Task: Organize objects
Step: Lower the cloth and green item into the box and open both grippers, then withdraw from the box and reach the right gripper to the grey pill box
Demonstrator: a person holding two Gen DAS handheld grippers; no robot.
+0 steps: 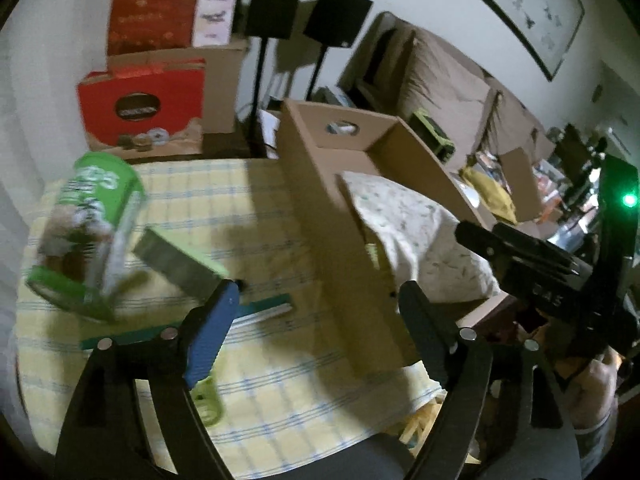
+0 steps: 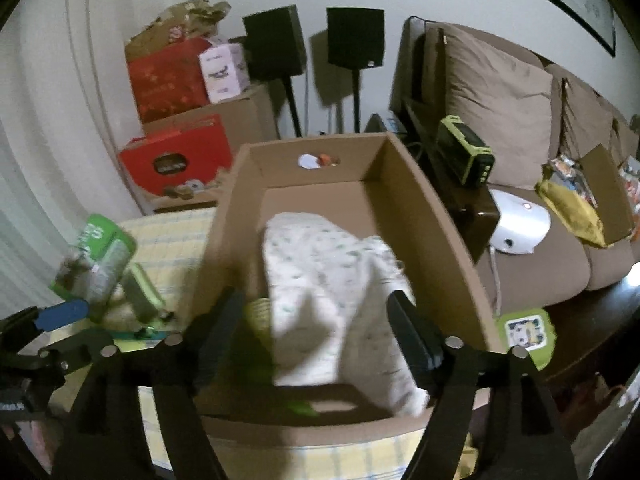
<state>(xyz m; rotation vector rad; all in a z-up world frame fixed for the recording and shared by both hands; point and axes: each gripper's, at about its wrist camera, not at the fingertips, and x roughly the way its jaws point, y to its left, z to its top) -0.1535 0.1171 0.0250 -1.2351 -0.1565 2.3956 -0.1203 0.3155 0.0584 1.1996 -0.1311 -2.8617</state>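
At left of the left wrist view, the green cylindrical canister (image 1: 86, 232) is smeared by blur, its label unreadable. The brown cardboard box's (image 1: 344, 264) near wall hides much of the white patterned cloth (image 1: 404, 216). A small green object (image 1: 208, 398) at lower centre sits half behind the left gripper's blue finger (image 1: 212, 332), unidentifiable. In the right wrist view, the frame's bottom edge cuts off the yellow checked tablecloth (image 2: 360, 456).

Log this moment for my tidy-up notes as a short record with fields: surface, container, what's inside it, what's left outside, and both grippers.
surface: table with yellow checked cloth
container: open cardboard box on the table
inside box: white patterned cloth
outside box: green canister, tilted; flat green-edged box beside it
left gripper: open, nothing between the fingers
right gripper: open, over the box, pads not pressing the cloth
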